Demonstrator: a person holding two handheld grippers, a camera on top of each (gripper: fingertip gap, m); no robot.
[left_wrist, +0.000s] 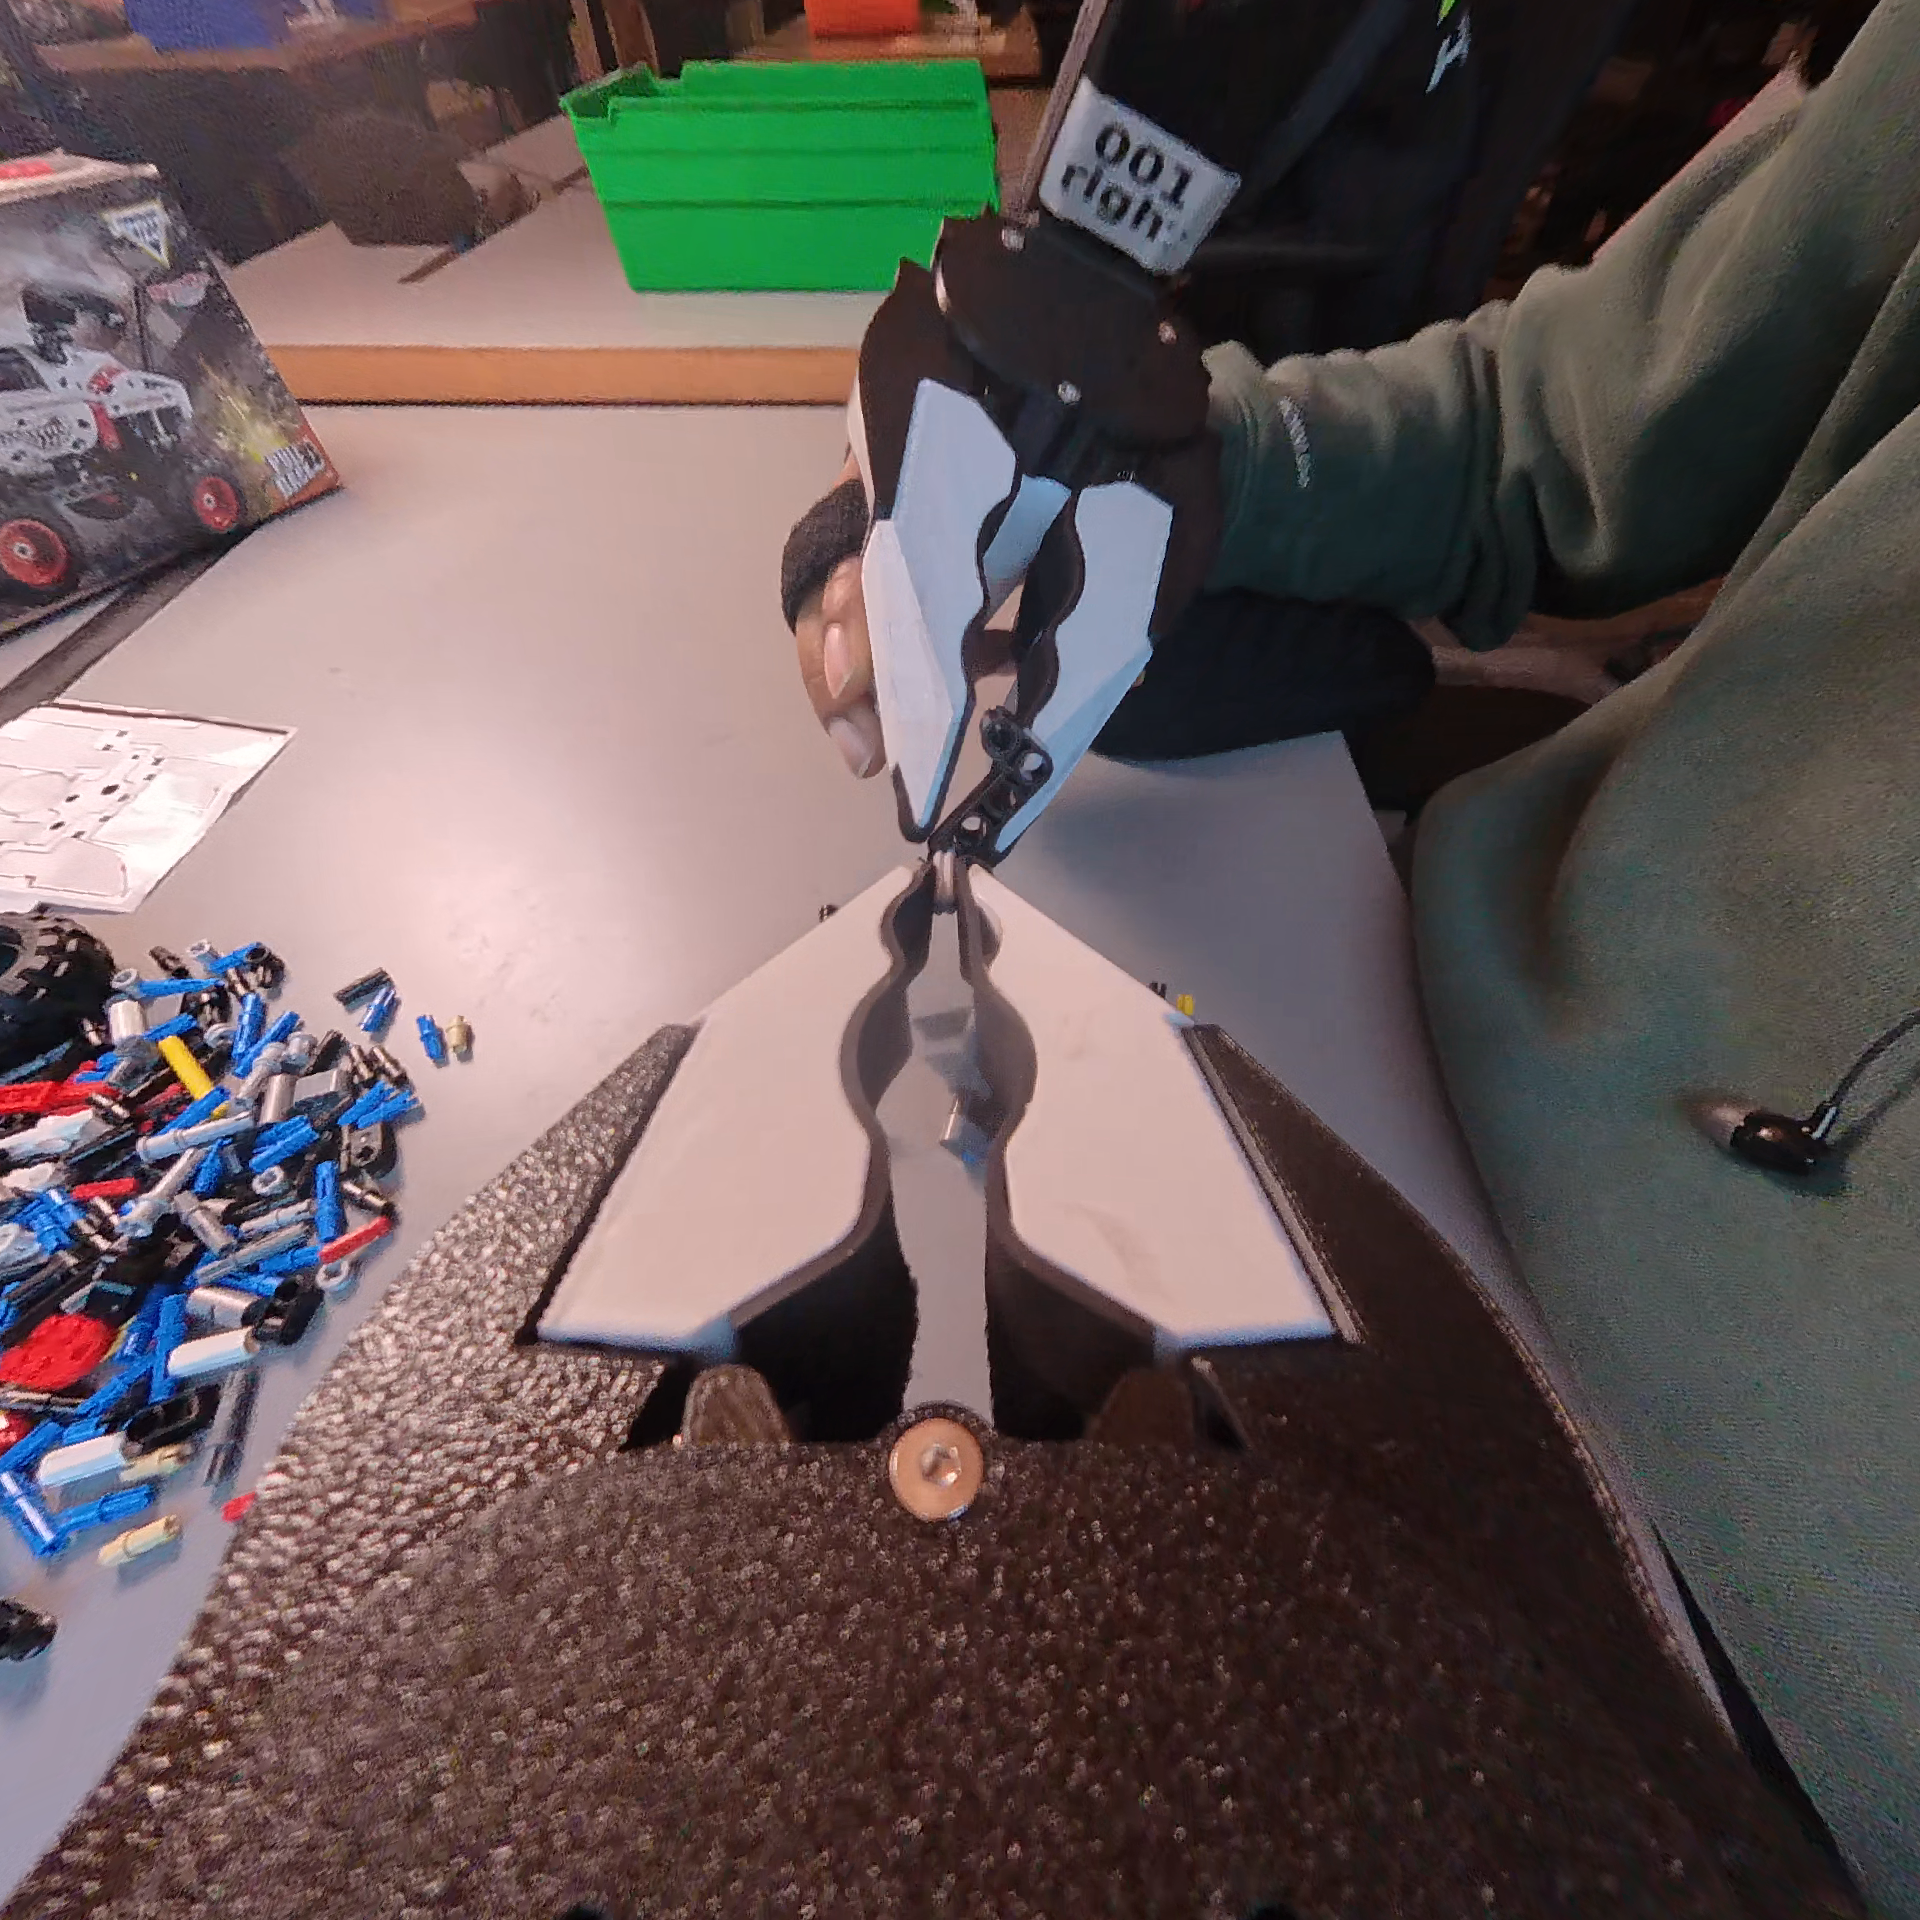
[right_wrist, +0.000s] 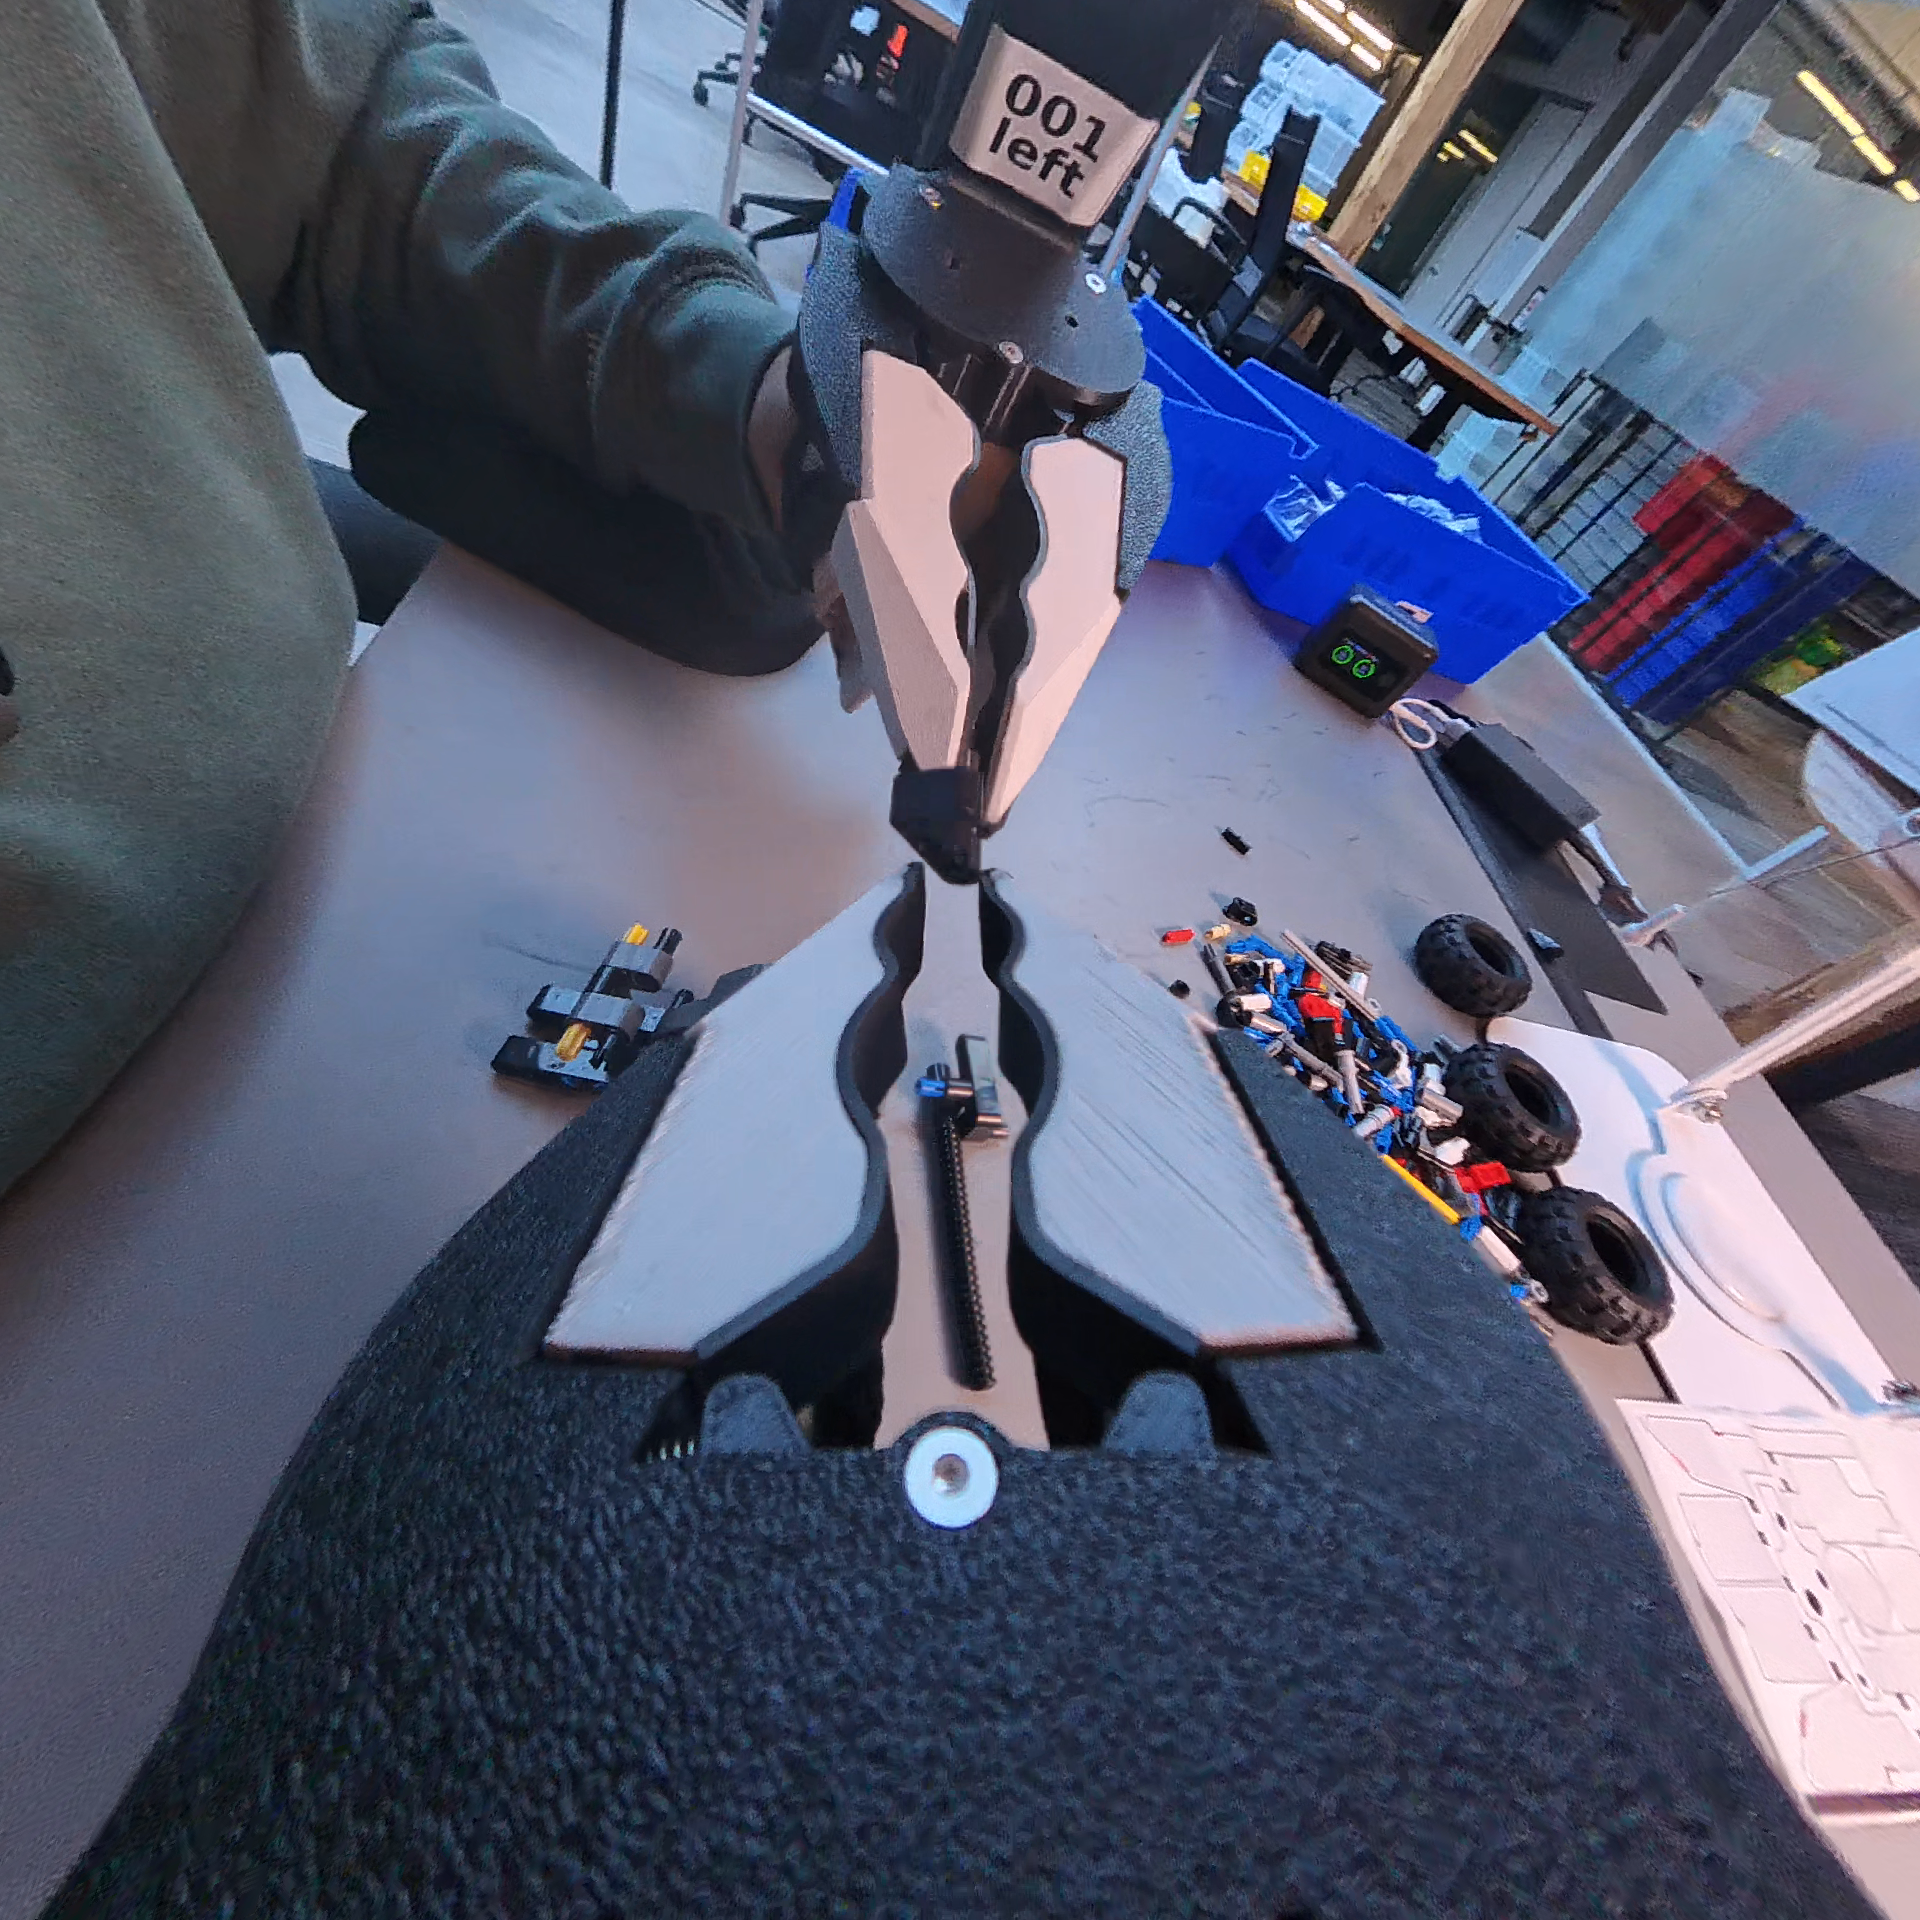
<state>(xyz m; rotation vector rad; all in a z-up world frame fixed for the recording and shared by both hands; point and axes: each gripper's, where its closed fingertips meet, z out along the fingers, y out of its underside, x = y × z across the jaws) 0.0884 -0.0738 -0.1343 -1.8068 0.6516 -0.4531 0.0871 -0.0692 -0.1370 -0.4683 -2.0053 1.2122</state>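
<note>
Grey table (left_wrist: 540, 644); right gripper (left_wrist: 961, 831) around black holed beam (left_wrist: 1003, 774), lengthwise between fingers.

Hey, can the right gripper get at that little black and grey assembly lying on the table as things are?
Probably not yet: the right gripper is shut on a black beam, tip to tip with the left gripper. The small assembly itself lies open on the table.

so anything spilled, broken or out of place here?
Nothing looks damaged. Small building parts lie in a loose heap on the table, a few strays beside it. Left gripper and right gripper meet tip to tip, each pinching a small piece.
</note>
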